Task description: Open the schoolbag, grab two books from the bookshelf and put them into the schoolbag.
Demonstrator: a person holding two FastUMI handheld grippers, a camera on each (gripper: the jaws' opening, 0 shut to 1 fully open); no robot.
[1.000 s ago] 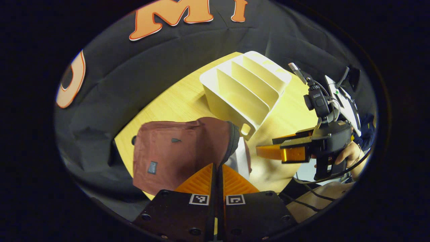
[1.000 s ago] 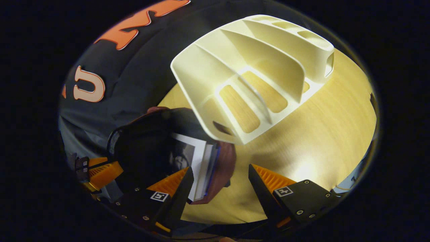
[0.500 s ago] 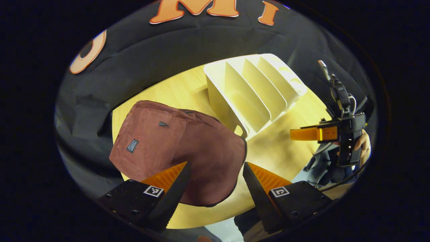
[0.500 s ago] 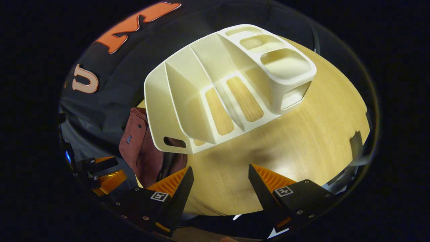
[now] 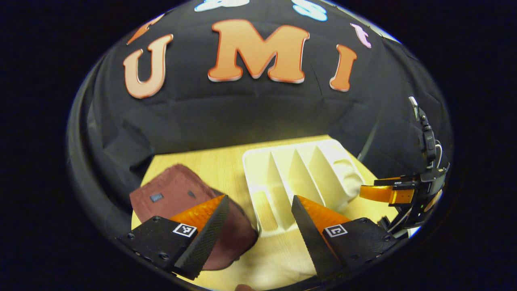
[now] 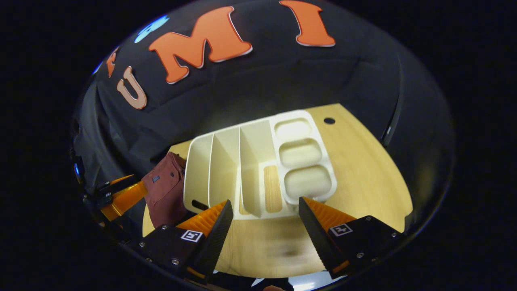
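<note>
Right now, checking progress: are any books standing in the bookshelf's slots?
No, the bookshelf slots stand bare, with table wood showing through the floor openings.

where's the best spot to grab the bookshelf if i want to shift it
Probably the oval handle slot in the end wall of the bookshelf, on the side next to the schoolbag. Come from above that wall, one finger through the slot, one on the wall's other face. The thin upright dividers would also fit open jaws.

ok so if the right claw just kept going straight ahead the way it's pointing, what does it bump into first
Most likely the cream bookshelf: the right claw, open, points straight at its near edge on the wooden table. Depth is hard to judge in this fisheye view.
</note>
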